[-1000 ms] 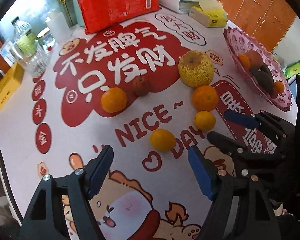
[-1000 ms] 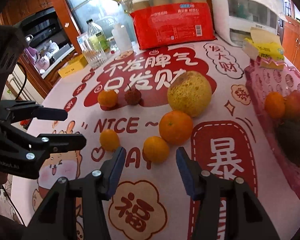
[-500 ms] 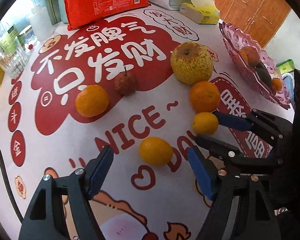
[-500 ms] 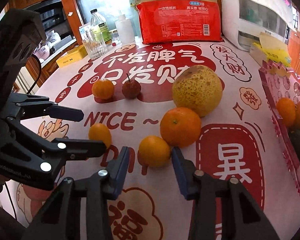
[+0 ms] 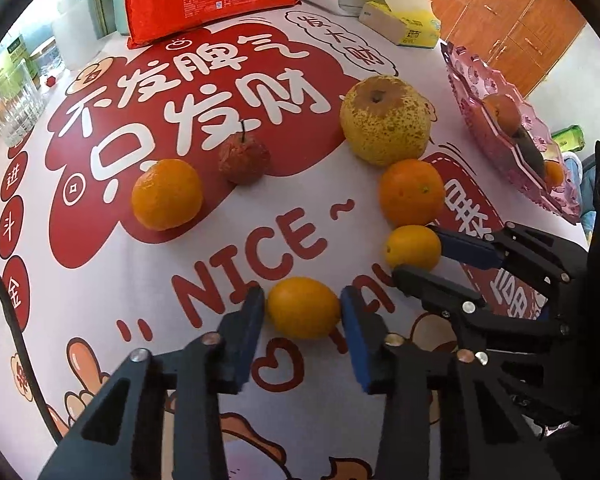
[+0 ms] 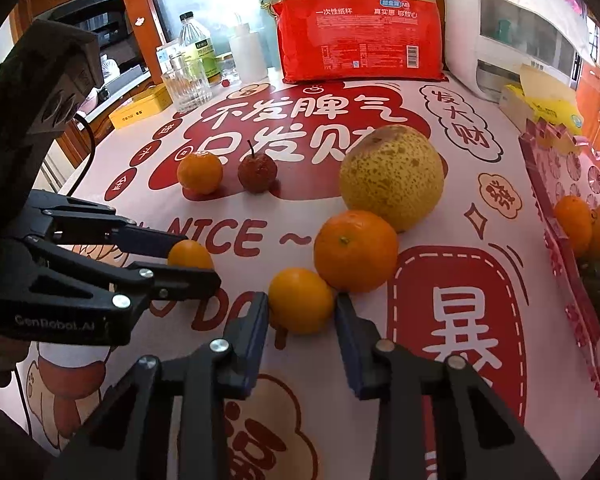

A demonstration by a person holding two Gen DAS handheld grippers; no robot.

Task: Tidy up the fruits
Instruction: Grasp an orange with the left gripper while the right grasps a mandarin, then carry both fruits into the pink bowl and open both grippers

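Note:
My left gripper (image 5: 303, 307) has its blue pads on both sides of a small orange (image 5: 303, 307) lying on the table, touching or nearly touching it. My right gripper (image 6: 301, 304) straddles another small orange (image 6: 301, 300) the same way; it shows in the left wrist view (image 5: 413, 247) too. A larger orange (image 6: 355, 251), a spotted yellow pear (image 6: 392, 176), a small red fruit (image 6: 257, 173) and one more orange (image 6: 199, 172) lie beyond. The pink fruit plate (image 5: 496, 132) at the right holds several fruits.
A red pack of paper cups (image 6: 360, 36) stands at the back, with a white appliance (image 6: 508, 28) and a yellow tissue box (image 6: 540, 104) to its right. Glasses (image 6: 186, 86) and bottles (image 6: 196, 50) stand back left. The table edge is at the left.
Both grippers have moved forward and narrowed, each now around its own small orange. The fruits on the table have not moved.

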